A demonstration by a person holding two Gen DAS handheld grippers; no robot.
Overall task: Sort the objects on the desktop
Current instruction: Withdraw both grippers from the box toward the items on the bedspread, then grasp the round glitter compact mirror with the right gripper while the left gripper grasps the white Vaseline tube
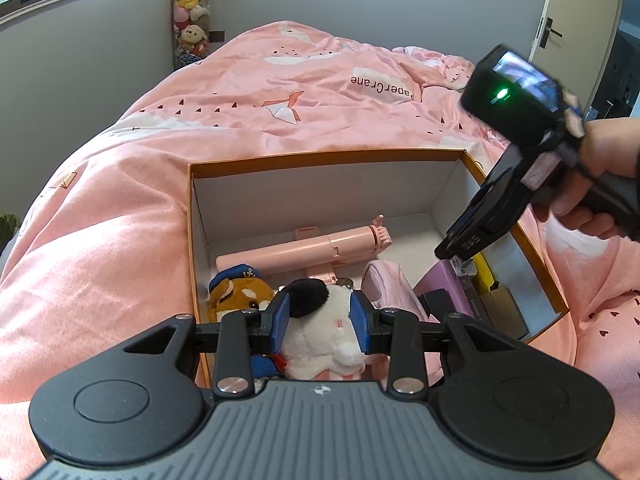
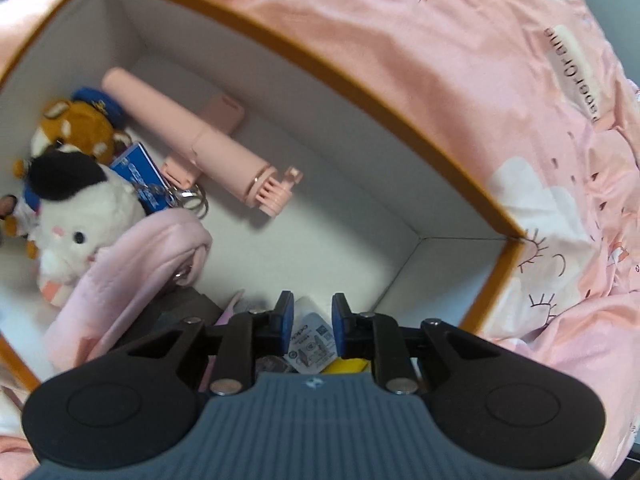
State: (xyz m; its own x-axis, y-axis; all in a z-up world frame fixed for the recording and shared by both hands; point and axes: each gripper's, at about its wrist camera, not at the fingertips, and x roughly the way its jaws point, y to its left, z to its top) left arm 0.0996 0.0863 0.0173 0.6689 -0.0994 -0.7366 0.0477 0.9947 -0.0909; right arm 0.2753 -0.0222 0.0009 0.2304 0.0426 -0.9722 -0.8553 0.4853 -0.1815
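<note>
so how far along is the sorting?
Mostly packed, it seems. The box on the bed already holds a pink selfie stick, a brown plush, a pink pouch and small boxes. In hand: left gripper is clamped on the white plush at the box; right gripper has a labelled white packet between its jaws, grip unclear. Left: release both. Nothing loose visible outside.

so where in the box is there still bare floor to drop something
Bare floor lies in the box between the pink selfie stick, the far wall and the corner ahead of the right gripper. Crowded: plush toys and pink pouch on the other side.
</note>
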